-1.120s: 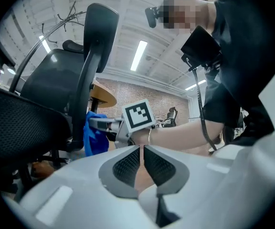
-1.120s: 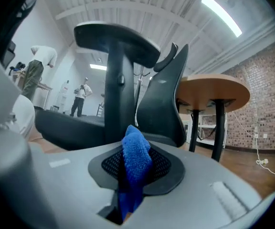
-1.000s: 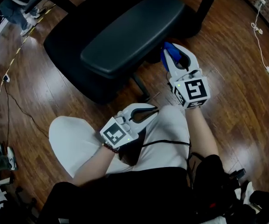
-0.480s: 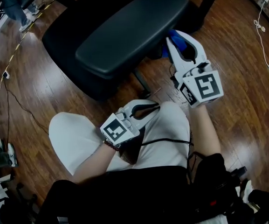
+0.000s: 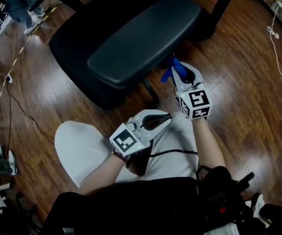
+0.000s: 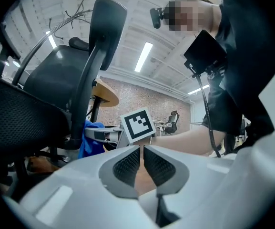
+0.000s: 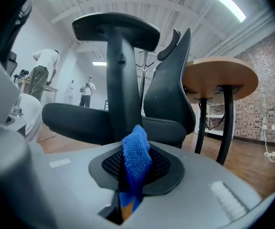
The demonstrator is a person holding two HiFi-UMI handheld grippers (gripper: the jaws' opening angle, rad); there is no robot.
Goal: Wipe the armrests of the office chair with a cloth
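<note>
The office chair's black armrest pad (image 5: 141,43) runs diagonally across the head view, with the dark seat (image 5: 70,48) beneath it. My right gripper (image 5: 178,68) sits just below the pad's near-right edge, shut on a blue cloth (image 5: 168,74). In the right gripper view the cloth (image 7: 136,156) sticks up between the jaws, and the armrest (image 7: 116,30) stands above on its post (image 7: 123,89). My left gripper (image 5: 166,116) rests over the person's white-trousered knee (image 5: 82,146), its jaws shut with nothing between them (image 6: 142,152).
Brown wooden floor (image 5: 248,97) surrounds the chair. Cables (image 5: 275,48) trail at the right and far left. A round wooden table (image 7: 220,78) stands beyond the chair in the right gripper view. Other people (image 7: 44,75) stand far off at the left.
My right gripper, still holding the cloth, has dropped back from beside the armrest's end toward the person. The left gripper shifted slightly right over the knee.
</note>
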